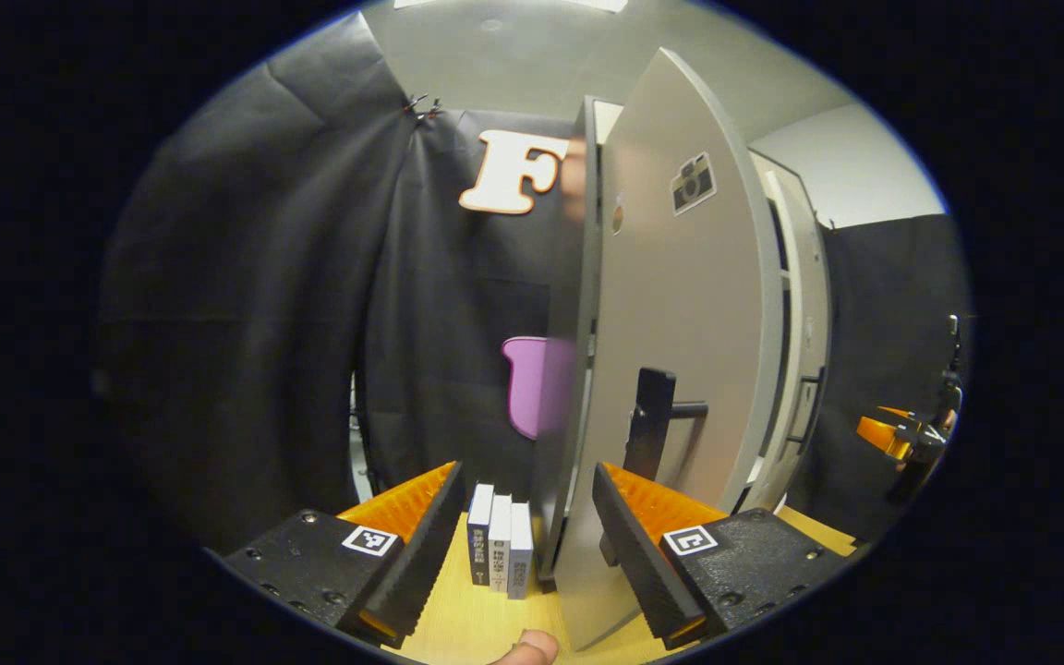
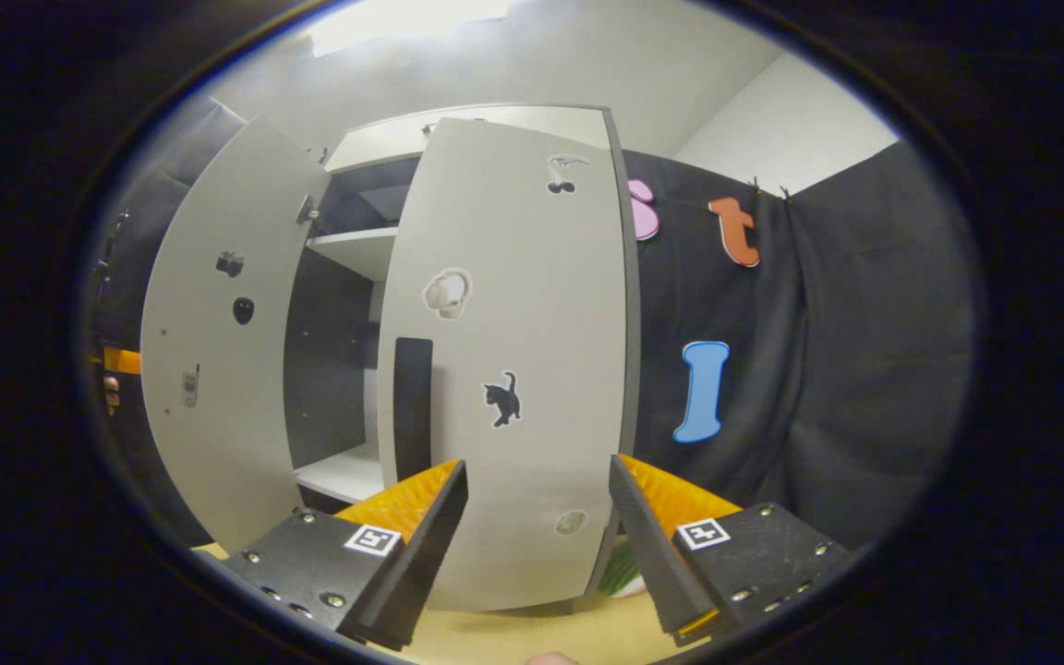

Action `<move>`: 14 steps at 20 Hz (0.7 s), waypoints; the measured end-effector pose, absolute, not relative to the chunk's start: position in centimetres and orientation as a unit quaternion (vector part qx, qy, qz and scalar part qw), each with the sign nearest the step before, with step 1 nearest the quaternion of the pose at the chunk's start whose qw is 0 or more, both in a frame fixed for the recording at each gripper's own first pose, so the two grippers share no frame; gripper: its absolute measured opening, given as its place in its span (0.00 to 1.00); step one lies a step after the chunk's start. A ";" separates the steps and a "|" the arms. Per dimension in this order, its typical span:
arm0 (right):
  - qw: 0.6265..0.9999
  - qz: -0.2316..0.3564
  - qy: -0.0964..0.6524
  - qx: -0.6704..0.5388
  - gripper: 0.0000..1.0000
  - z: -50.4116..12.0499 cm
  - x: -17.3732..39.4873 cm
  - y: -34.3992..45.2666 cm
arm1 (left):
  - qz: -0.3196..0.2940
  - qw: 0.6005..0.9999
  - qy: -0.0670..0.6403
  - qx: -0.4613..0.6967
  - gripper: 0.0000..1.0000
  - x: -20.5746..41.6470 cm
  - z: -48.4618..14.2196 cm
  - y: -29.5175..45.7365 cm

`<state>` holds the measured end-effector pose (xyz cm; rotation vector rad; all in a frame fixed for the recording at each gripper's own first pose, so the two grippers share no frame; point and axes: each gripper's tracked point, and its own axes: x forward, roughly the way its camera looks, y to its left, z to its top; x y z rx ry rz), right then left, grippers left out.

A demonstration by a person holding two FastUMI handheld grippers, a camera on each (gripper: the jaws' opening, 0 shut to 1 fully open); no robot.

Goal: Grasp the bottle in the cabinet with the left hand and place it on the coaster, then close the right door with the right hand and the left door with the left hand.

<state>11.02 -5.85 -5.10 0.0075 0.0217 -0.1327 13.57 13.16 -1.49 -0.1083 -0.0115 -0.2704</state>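
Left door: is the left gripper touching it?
Cannot tell. In the left gripper view the left door's edge stands between the left gripper's open fingers, but neither contact nor a gap shows plainly.

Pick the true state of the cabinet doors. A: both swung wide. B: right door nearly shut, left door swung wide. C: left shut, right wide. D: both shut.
B: in the right gripper view the right door nearly covers its half of the cabinet, while the left door stands swung out, shelves showing between them.
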 end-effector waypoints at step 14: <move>0.996 -0.089 0.005 -0.004 0.93 -2.5 5.6 -8.2 | -0.159 0.987 -0.001 -0.022 0.93 13.8 -0.6 7.8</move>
